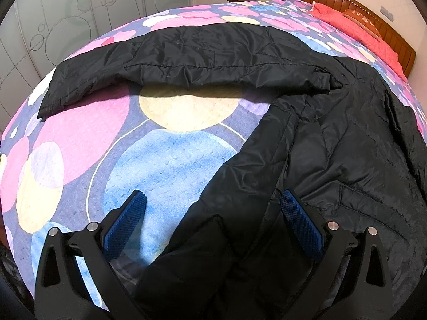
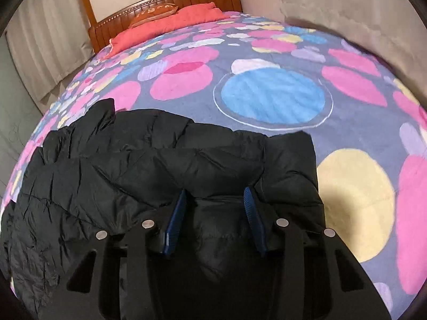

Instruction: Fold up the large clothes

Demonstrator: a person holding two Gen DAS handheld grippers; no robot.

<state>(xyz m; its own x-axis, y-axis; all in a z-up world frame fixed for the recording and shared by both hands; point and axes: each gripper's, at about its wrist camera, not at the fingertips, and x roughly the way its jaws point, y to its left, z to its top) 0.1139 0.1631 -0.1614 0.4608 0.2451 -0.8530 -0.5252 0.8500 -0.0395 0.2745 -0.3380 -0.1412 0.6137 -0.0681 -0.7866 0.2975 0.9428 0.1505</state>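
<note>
A black quilted jacket (image 1: 333, 160) lies on a bed with a bedspread of coloured circles (image 1: 80, 138). One sleeve (image 1: 186, 56) stretches out to the left across the bed in the left wrist view. My left gripper (image 1: 213, 200) is open wide over the jacket's lower left edge, and the fabric lies between its blue pads (image 1: 299, 216) without being pressed. In the right wrist view the jacket (image 2: 120, 176) is bunched into puffy folds. My right gripper (image 2: 214, 196) stands partly open over it, its fingertips sunk into the fabric and a fold lying in the gap.
A wooden headboard (image 2: 165, 5) with a red pillow (image 2: 173, 18) closes the far end of the bed. Curtains (image 2: 45, 42) and a wall with circle patterns (image 1: 80, 8) border the bed. Bare bedspread (image 2: 275, 93) lies beyond the jacket.
</note>
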